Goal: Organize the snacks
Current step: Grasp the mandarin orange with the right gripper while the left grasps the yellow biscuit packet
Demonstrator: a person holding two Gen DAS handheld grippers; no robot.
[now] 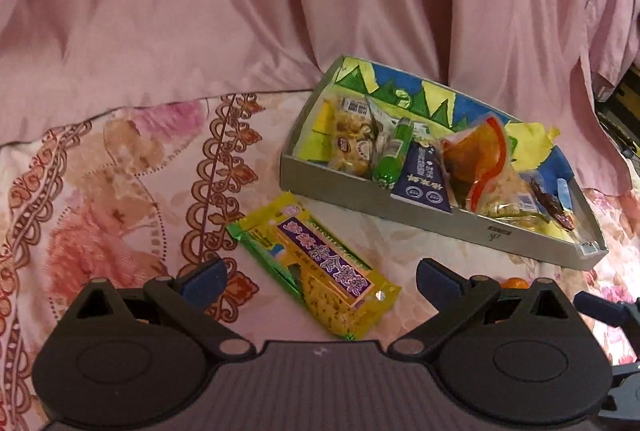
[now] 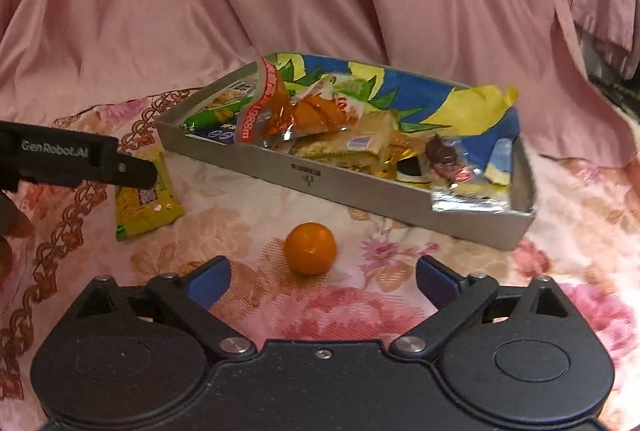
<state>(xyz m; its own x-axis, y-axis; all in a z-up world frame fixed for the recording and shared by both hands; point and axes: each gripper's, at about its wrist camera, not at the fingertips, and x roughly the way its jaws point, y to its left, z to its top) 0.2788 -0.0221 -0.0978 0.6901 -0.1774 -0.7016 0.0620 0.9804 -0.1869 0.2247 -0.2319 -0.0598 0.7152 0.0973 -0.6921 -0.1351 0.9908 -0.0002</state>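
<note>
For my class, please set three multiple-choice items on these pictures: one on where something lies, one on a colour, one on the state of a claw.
1. Where is the orange?
A. inside the grey box
B. on the floral cloth, before the box
C. in a claw

2. What is the main colour of the loose packet outside the box?
A. yellow
B. white
C. black

3. How does the right claw stand?
A. shut on the orange
B. shut, empty
C. open, empty

Answers: B, it sits on the floral cloth outside the grey box; A, yellow wrapper; C, blue pads apart, clear of the orange.
</note>
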